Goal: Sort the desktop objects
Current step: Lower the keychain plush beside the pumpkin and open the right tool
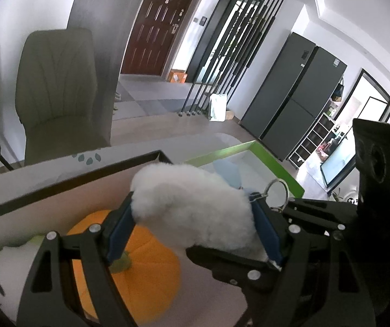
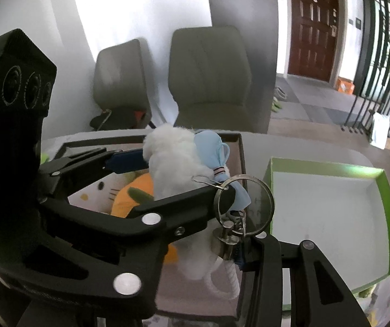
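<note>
My left gripper [image 1: 195,218] is shut on a fluffy white plush keychain [image 1: 195,204] with a blue bow and a metal ring [image 1: 276,190], held above the dark-rimmed tray [image 1: 67,179]. In the right wrist view the same plush [image 2: 173,163] hangs in the left gripper's jaws [image 2: 184,177], its ring [image 2: 244,207] dangling. An orange pumpkin plush [image 1: 146,267] and a white cat-face plush [image 2: 102,188] lie in the dark tray. The right gripper's own fingers are mostly hidden behind the left gripper; only part of one arm [image 2: 304,272] shows.
A green-rimmed white tray [image 2: 385,218] sits to the right of the dark tray [image 2: 238,147]. Two grey chairs [image 2: 211,76] stand behind the table. A dark fridge [image 1: 290,103] and a slatted screen stand further off.
</note>
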Demonstrator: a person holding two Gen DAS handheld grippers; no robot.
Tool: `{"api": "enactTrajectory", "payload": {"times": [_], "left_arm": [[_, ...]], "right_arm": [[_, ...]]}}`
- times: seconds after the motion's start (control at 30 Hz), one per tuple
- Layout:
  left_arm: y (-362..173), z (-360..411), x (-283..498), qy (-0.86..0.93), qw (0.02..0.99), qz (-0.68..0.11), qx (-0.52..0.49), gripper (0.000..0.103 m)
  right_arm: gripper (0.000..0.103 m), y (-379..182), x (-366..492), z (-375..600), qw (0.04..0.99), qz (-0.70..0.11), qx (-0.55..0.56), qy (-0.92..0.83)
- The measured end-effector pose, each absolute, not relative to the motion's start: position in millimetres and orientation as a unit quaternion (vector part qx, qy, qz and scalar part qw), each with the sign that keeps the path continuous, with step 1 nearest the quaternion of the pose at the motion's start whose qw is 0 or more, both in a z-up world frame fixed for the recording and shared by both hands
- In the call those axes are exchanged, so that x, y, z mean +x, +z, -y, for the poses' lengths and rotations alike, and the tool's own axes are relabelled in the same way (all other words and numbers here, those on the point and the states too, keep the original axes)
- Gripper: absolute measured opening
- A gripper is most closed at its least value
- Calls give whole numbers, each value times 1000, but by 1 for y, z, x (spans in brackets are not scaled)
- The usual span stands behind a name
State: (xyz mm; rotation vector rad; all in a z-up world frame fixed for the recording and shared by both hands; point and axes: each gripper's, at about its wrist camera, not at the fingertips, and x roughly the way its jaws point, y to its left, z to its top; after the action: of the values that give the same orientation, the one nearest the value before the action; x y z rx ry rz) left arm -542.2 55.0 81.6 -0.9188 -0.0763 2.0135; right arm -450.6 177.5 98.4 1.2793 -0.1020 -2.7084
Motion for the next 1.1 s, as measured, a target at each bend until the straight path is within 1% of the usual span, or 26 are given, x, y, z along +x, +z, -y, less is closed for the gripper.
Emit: {"api": "enactTrajectory", "payload": {"times": [0.1,0.43,0.57,0.7,0.83,0.9,0.97,1.1], "left_arm": [[79,-60,-543,815,435,27,-381,80],[70,-70,-552,812,420,18,-406,79],[66,-76,-560,804,414,16,-427,79],[63,-74,-569,795,411,32,-444,80],[58,-71,-576,786,404,54,-464,84],[54,-71,-579,777,403,62,-480,88],[49,-71,-582,768,399,65,-497,95],[48,-67,-584,764,389,75,-508,97]], "right_arm": [[46,92,-455,-179,62,46,428,-900],[46,89,-466,-173,24,31,432,-901],[46,86,-473,-171,6,18,438,-899],[46,84,-477,-165,-5,-4,443,-897],[46,85,-484,-158,-14,-17,449,-893],[46,85,-489,-156,-20,-27,452,-891],[46,83,-494,-154,-26,-38,454,-890],[46,83,-495,-150,-37,-46,461,-885]]}}
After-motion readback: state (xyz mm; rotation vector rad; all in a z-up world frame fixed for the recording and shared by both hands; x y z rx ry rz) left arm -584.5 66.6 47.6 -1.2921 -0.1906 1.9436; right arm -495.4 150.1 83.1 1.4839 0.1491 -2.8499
